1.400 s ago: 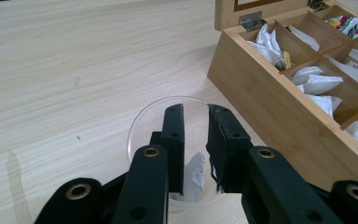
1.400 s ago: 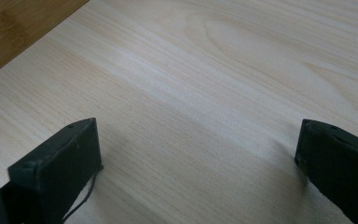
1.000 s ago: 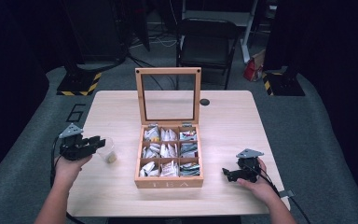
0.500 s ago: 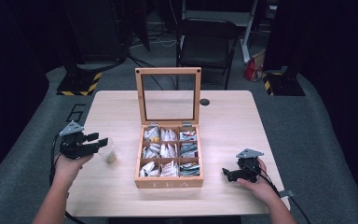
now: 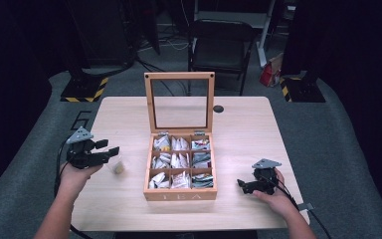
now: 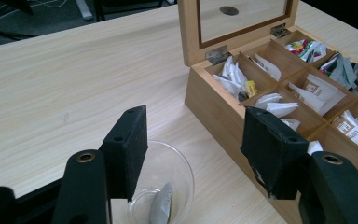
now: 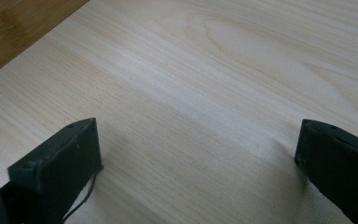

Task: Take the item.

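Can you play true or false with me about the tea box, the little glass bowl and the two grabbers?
1. The tea box has its lid up. True.
2. The glass bowl is empty. False: a tea bag lies in it.
3. The left gripper is open. True.
4. The right gripper is holding a tea bag. False: it is open, with bare table between its jaws.
5. The bowl sits to the right of the box. False: it is on the left.

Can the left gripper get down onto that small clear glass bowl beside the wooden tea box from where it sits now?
Probably yes. The left gripper hangs open right above the small clear glass bowl, nothing between them. The wooden tea box stands close by one jaw, so a straight drop should keep clear of its wall.
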A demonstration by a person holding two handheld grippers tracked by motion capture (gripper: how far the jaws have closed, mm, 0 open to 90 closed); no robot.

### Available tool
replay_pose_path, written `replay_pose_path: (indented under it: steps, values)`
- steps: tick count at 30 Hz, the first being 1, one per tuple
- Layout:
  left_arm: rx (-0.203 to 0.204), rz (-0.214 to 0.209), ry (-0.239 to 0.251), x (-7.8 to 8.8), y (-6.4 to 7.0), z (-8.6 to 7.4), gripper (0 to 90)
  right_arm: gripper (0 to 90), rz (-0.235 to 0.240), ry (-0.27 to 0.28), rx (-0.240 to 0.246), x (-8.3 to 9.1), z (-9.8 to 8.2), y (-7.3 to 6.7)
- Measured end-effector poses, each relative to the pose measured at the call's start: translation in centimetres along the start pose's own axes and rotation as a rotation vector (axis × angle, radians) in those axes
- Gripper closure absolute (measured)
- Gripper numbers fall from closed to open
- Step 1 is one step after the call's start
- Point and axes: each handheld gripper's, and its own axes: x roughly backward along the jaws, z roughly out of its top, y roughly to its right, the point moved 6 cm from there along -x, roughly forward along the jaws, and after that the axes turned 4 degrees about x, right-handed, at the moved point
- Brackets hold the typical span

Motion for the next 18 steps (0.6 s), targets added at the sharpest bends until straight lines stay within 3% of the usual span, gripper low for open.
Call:
replay_pose_path:
  steps: [9,18]
  values:
    - [-0.013,-0.022,0.006,-0.1,1.3,-0.3,40.4,0.0,0.003,-0.002,0.0,0.0,0.0,0.0]
    - [-0.01,-0.046,-0.012,-0.4,2.5,-2.4,40.4,0.0,0.003,-0.002,0.0,0.0,0.0,0.0]
